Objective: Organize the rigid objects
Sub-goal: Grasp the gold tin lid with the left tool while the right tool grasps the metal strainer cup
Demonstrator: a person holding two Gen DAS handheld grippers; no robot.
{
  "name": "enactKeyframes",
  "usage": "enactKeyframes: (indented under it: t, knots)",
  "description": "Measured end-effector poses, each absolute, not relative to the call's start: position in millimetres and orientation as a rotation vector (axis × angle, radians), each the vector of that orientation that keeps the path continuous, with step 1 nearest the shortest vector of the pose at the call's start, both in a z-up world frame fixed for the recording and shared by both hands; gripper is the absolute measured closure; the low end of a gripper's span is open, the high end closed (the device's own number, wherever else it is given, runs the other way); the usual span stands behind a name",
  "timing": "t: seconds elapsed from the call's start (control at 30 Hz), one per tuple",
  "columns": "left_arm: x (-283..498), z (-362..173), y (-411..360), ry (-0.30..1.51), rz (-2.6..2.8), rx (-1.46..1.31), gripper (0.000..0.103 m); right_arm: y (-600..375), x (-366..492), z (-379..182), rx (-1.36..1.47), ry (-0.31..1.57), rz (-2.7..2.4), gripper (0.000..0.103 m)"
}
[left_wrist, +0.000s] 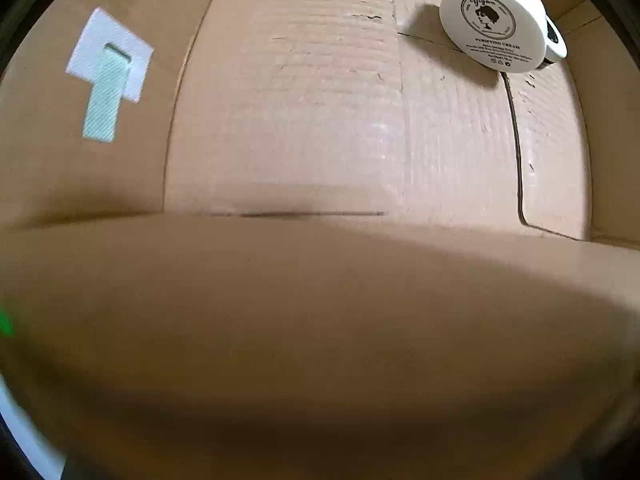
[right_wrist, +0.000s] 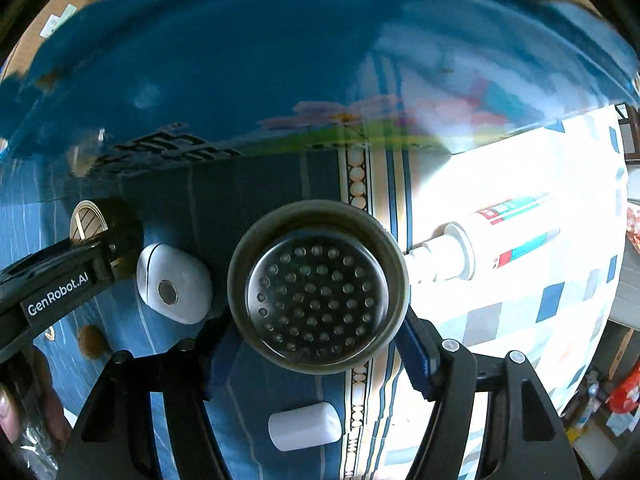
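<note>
In the right wrist view, my right gripper [right_wrist: 318, 360] is shut on a round metal sink strainer [right_wrist: 318, 286] with a perforated dish, its blue pads [right_wrist: 416, 354] against the rim. The left gripper's black body [right_wrist: 60, 284], marked GenRobot.AI, reaches in from the left; its fingertips are hidden. The left wrist view looks into a cardboard box [left_wrist: 320, 120] with a white cream jar [left_wrist: 494, 20] on its side at the far right corner. No left fingers show there.
A large blue lid or bin [right_wrist: 280, 60] looms over the patterned cloth. On the cloth lie a white earbud case [right_wrist: 174, 284], a white tube [right_wrist: 480, 236], a small white cylinder [right_wrist: 304, 426] and a gold disc [right_wrist: 88, 220]. A taped label [left_wrist: 108, 76] sits on the box wall.
</note>
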State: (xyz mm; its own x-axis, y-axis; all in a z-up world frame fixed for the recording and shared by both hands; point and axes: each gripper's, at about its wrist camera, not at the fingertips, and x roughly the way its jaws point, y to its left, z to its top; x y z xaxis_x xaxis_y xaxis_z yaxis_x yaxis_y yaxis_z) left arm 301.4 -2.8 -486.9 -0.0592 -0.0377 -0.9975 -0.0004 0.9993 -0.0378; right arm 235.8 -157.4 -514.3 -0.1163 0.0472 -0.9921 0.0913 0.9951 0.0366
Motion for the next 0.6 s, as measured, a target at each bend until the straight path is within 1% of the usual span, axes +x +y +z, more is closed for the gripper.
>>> enactKeyframes:
  t: [0.1, 0.4, 0.6]
  knots:
    - [284.9, -483.7, -3.7, 1.631, -0.030, -0.023, 0.040, -158.1, 247.8, -513.7, 0.080, 1.699, -0.021, 0.032]
    - [207.1, -477.6, -7.2, 1.660, -0.022, 0.004, 0.040, -152.1, 199.2, -515.7, 0.005, 1.761, 0.061, 0.032]
    - [181.4, -487.0, -6.1, 1.707, -0.018, -0.066, 0.040, -149.5, 170.7, -519.5, -0.013, 1.799, 0.096, 0.032]
